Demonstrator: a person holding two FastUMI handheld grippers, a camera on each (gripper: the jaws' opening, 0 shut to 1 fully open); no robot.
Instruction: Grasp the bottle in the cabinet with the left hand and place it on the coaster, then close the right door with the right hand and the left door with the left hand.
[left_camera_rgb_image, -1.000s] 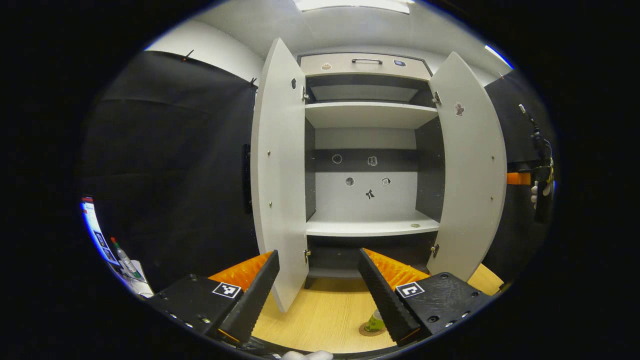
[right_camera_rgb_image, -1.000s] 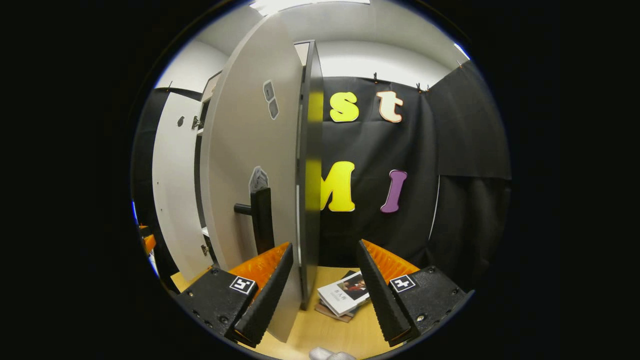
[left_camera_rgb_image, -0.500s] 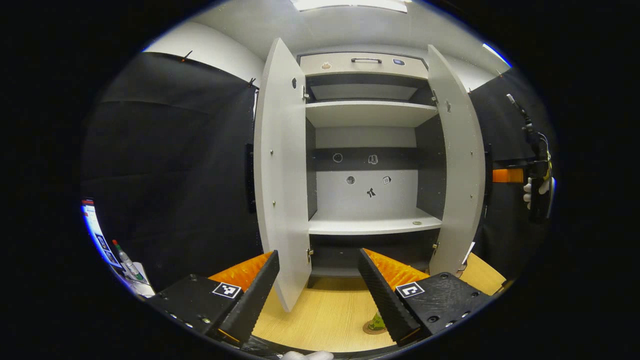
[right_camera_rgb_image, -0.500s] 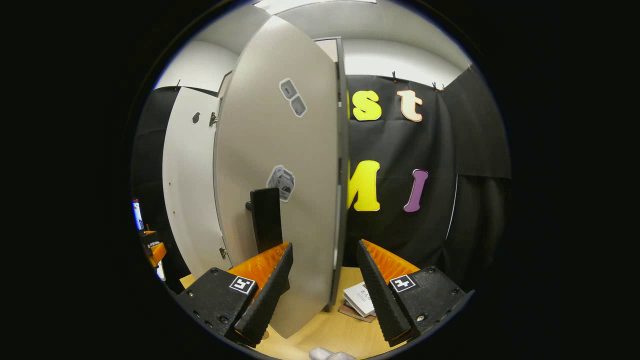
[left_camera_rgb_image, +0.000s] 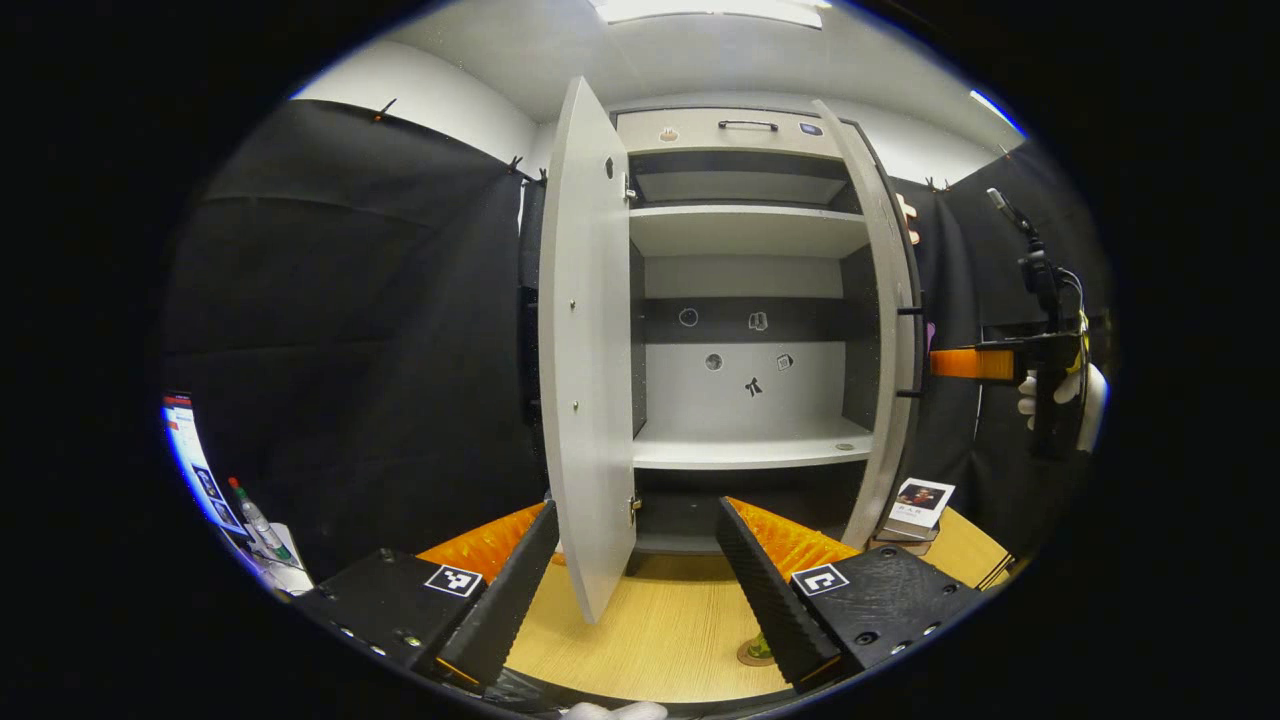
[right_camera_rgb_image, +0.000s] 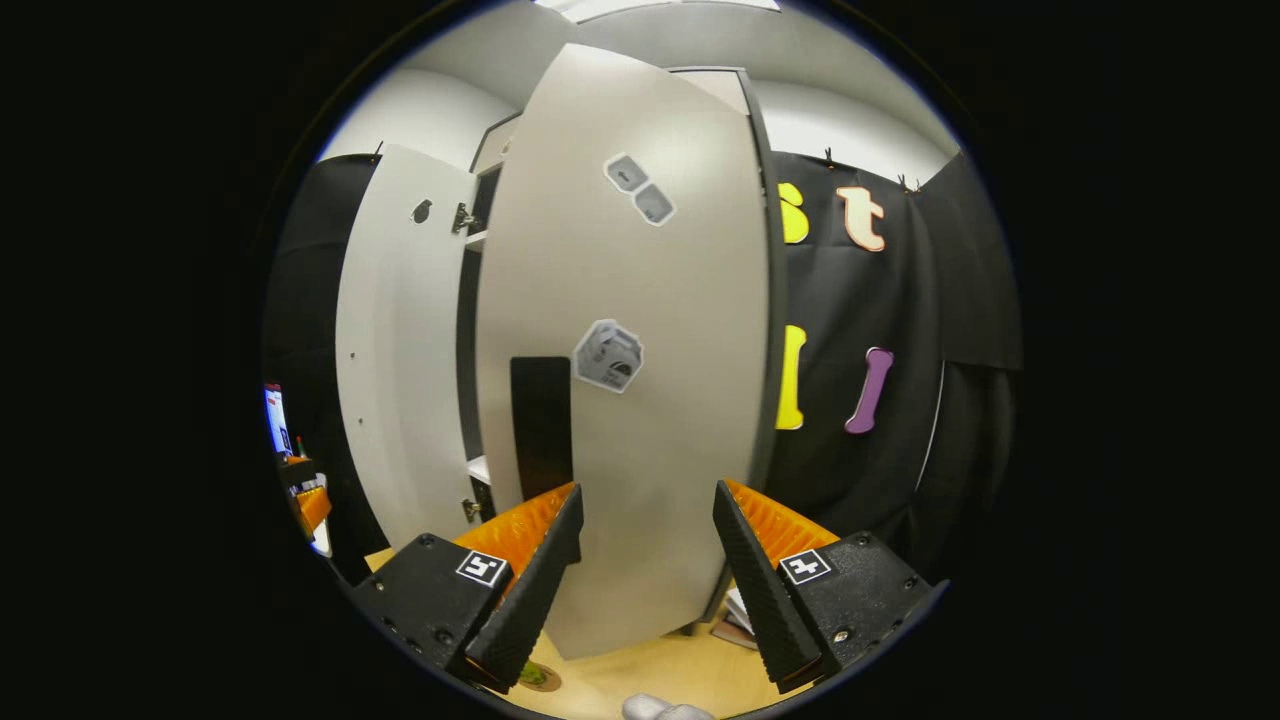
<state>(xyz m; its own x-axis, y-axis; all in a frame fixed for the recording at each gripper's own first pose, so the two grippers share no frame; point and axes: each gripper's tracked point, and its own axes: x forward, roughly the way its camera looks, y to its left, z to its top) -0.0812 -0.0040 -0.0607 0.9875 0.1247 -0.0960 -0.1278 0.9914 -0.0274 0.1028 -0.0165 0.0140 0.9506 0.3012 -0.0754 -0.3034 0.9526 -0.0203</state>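
1. My left gripper (left_camera_rgb_image: 635, 585) is released, fingers spread wide with nothing between them, low over the table (left_camera_rgb_image: 650, 640) in front of the cabinet (left_camera_rgb_image: 745, 300).
2. The bottle (left_camera_rgb_image: 760, 648) is out of the cabinet and standing on the coaster (left_camera_rgb_image: 748, 658) on the table, mostly hidden behind one of my left fingers. In the right gripper view I catch a bit of it at the bottom edge (right_camera_rgb_image: 532, 676).
3. The left door (left_camera_rgb_image: 588, 350) is wide open, its edge sitting between my left fingers.
4. The right door (right_camera_rgb_image: 625, 350) is roughly half shut. In the left gripper view I see it nearly edge-on (left_camera_rgb_image: 885, 330).
5. My right gripper (right_camera_rgb_image: 640, 570) is released too, fingers apart, facing the door's outer face just beside the handle (right_camera_rgb_image: 541, 428). Can't tell if it's touching the panel.
6. Some books (left_camera_rgb_image: 915, 505) lie on the table to the right of the cabinet.
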